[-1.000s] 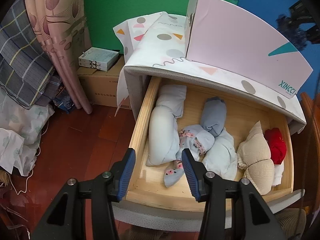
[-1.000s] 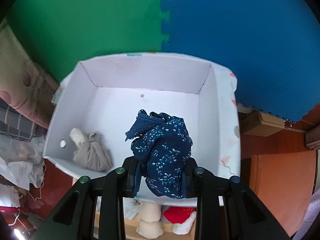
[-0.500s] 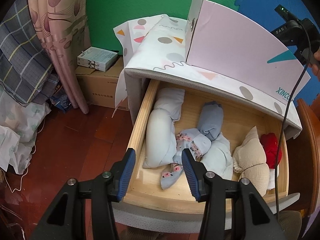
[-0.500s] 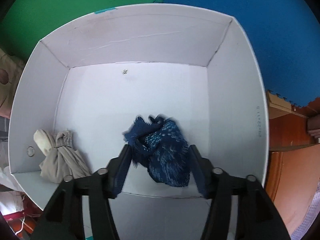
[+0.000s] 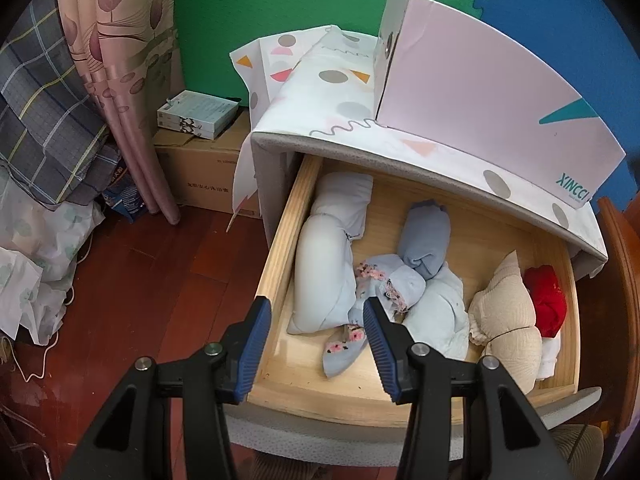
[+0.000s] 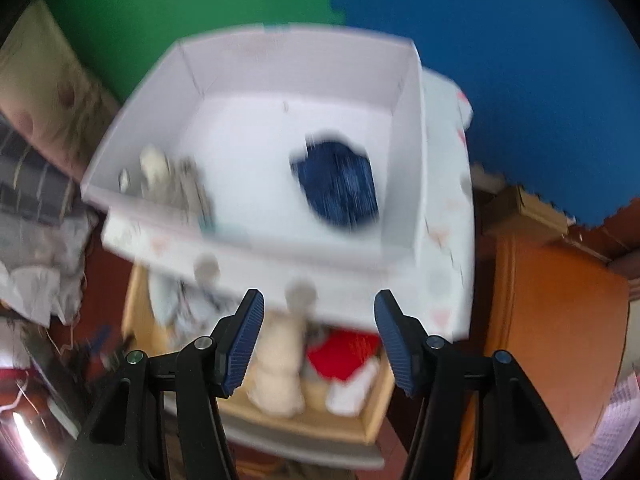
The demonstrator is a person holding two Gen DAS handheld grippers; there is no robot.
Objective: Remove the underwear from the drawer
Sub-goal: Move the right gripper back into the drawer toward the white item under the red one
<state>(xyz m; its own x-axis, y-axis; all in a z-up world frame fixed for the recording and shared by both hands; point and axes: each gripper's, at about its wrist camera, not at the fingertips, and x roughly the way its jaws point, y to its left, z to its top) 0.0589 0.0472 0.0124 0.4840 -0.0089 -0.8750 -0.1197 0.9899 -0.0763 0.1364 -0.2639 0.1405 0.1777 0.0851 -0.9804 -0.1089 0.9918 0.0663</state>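
Left hand-held gripper (image 5: 316, 340) hangs over the front left corner of the open wooden drawer (image 5: 276, 256), jaws apart, nothing between the pads. Right hand-held gripper (image 6: 318, 336) also has its jaws apart and empty; the right wrist view is motion-blurred, so fine detail is lost.

Underwear in the drawer, front to back: floral-trimmed pale blue piece (image 5: 346, 344) near the front wall, a pale blue roll (image 5: 436, 316) beside it, a long pale bundle (image 5: 324, 272) along the drawer's left wall, a grey-blue roll (image 5: 426, 240) nearer the drawer's back. At the drawer's right end sit a beige knit bundle (image 5: 508, 320), a red piece (image 5: 546, 304) and a white item (image 5: 550, 356), mostly hidden behind the beige one.

The drawer's back is covered by the cabinet top with its patterned cloth (image 5: 340, 92). Above the drawer on that cloth stands a white cardboard box (image 6: 404, 128). Inside it lies dark blue patterned underwear (image 6: 340, 184) near the box's right wall and a grey-beige bundle (image 6: 180, 180) at its left wall, both smeared by blur.
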